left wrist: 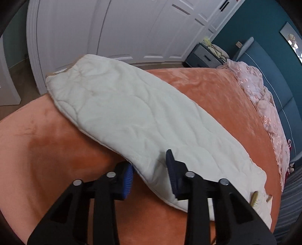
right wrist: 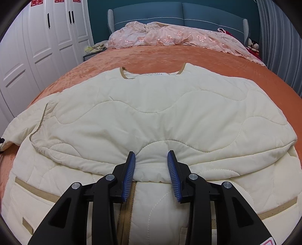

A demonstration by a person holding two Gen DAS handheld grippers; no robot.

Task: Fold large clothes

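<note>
A cream quilted jacket (right wrist: 151,113) with tan trim lies spread on the orange bedspread (right wrist: 151,54), collar toward the headboard. One layer is folded across its body. My right gripper (right wrist: 152,165) sits at the near edge of that folded layer, and the fabric puckers between its blue pads (right wrist: 130,169). In the left wrist view the jacket (left wrist: 132,113) runs as a long band toward the upper left, throwing a shadow on the bedspread. Its near edge passes between the pads of my left gripper (left wrist: 150,173), one pad under the hem and the other on top.
A crumpled pink lace cover (right wrist: 169,35) lies along the blue headboard (right wrist: 181,13). White wardrobe doors (right wrist: 47,37) stand to the left of the bed, with a small nightstand (left wrist: 203,56) beside them. A grey curtain (right wrist: 279,37) hangs on the right.
</note>
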